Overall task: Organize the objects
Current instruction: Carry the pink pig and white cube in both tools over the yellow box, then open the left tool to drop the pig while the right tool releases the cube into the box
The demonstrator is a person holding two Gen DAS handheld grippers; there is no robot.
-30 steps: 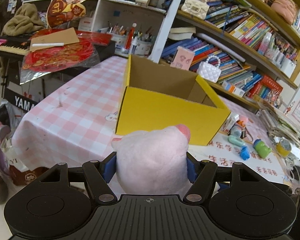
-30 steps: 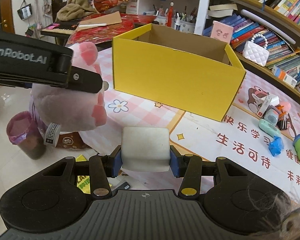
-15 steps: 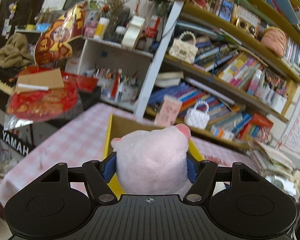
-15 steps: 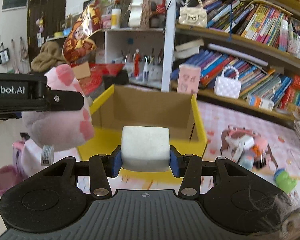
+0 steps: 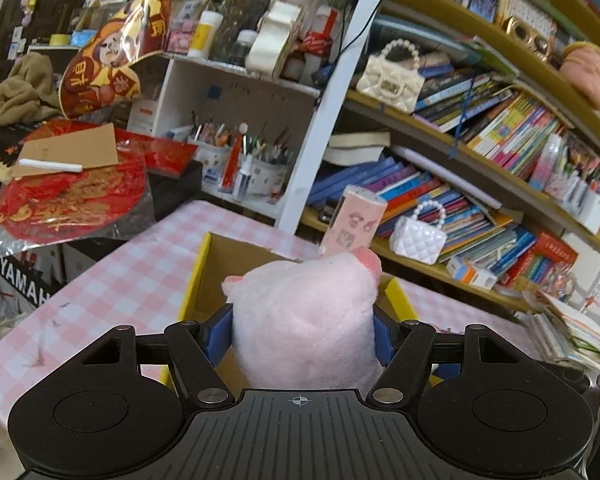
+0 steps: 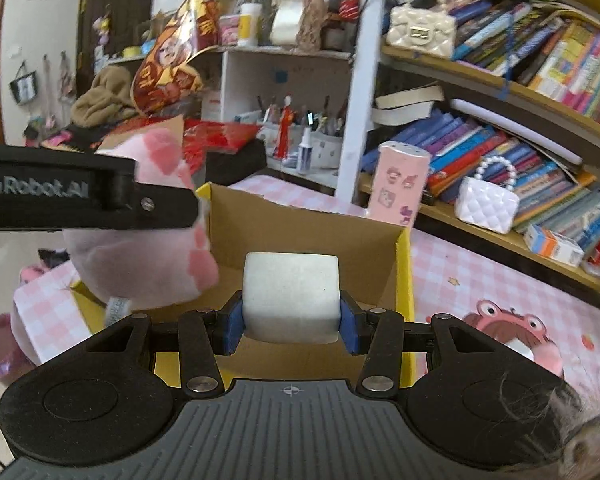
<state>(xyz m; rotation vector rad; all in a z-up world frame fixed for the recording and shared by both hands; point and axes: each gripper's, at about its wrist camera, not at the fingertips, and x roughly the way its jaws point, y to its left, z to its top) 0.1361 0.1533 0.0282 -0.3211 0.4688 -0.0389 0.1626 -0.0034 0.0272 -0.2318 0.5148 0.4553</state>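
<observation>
My left gripper (image 5: 302,326) is shut on a pink plush toy (image 5: 304,320) and holds it over the open yellow cardboard box (image 5: 198,276). In the right wrist view the same plush (image 6: 148,256) hangs from the left gripper (image 6: 156,216) above the box's left wall. My right gripper (image 6: 291,322) is shut on a white cube (image 6: 291,294) and holds it above the box (image 6: 404,280), over its brown inside. Most of the box floor is hidden behind both held things.
The box stands on a pink checked tablecloth (image 5: 112,276). A pink case (image 6: 398,184) and a white quilted handbag (image 6: 486,202) stand behind it. Crowded bookshelves (image 5: 480,152) fill the back and right. A keyboard with red decorations (image 5: 68,196) is at the left.
Both grippers have risen and moved forward, from in front of the box's front wall to above its opening. Both still hold their objects.
</observation>
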